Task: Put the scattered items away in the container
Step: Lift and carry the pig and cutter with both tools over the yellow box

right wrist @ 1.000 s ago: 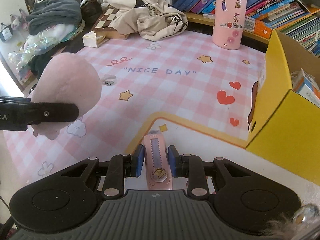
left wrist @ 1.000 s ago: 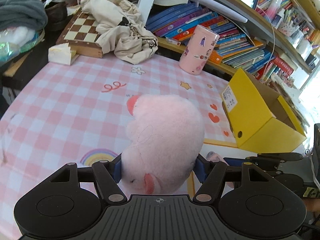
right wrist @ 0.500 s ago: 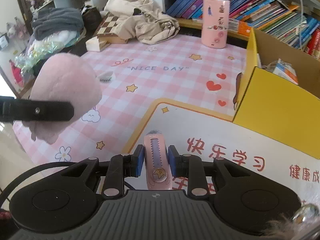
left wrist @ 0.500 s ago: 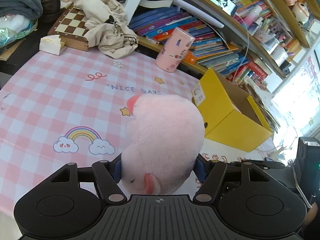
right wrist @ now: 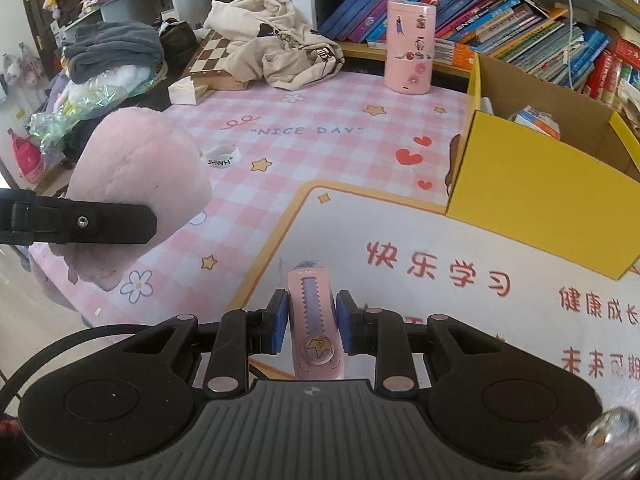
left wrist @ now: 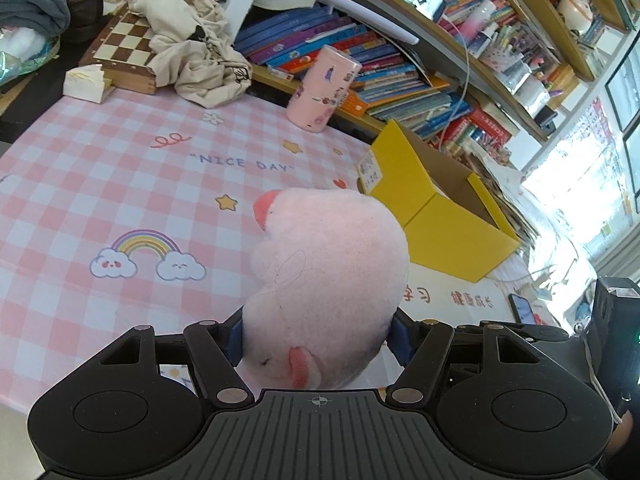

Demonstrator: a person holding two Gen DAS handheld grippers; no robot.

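Left hand-held gripper: I have it pinching the pink plush on both sides, lifted above the desk.
Right hand-held gripper: its pads press on a small pink cutter, also carried in the air.
Change: compared with a second ago, both views sit higher and further back; more of the mat and the yellow box is now visible, and both grips look the same.
Box: it stands open on the right part of the desk, with some items already inside.
Meaning: I judge both items are on the way to the box; releasing over its opening is not yet done.
Left behind: a white ring lies on the mat.
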